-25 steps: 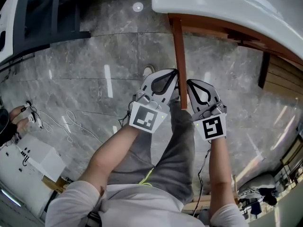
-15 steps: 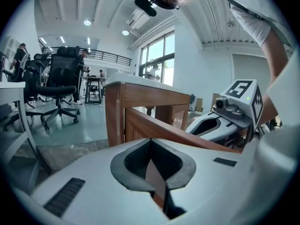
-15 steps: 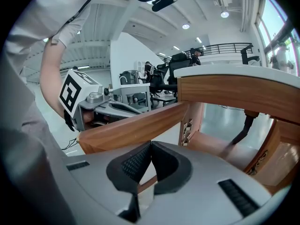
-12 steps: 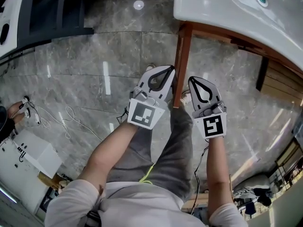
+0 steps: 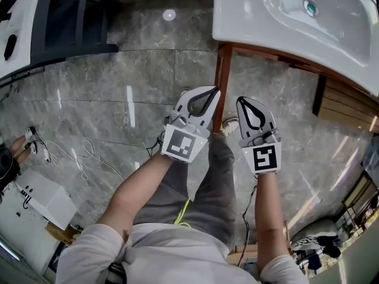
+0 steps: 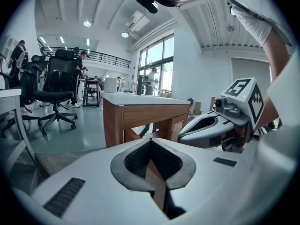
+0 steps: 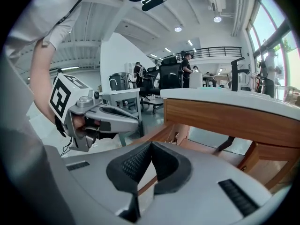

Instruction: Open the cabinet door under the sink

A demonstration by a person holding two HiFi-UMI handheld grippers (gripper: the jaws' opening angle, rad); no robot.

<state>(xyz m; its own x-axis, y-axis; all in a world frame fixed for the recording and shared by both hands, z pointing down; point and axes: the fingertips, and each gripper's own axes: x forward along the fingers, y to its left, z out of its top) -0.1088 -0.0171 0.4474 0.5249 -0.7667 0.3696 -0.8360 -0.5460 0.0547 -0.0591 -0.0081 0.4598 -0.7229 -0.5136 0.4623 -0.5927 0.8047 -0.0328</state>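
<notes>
The white sink rests on a wooden frame at the top right of the head view. A wooden post runs down from the frame's near corner. My left gripper is just left of that post and my right gripper just right of it, side by side above the floor. Both are shut with nothing between the pads. The left gripper view looks past the left gripper to the wooden frame and the right gripper. I cannot pick out a cabinet door.
Grey marble floor lies below, with loose white cables. A dark chair and desk stand at the back left. At the lower left are a white box and another person's hand. My own legs in grey trousers are under the grippers.
The view has swung so that more of the sink basin shows. Both grippers stay shut on either side of the wooden post, hardly moved.
</notes>
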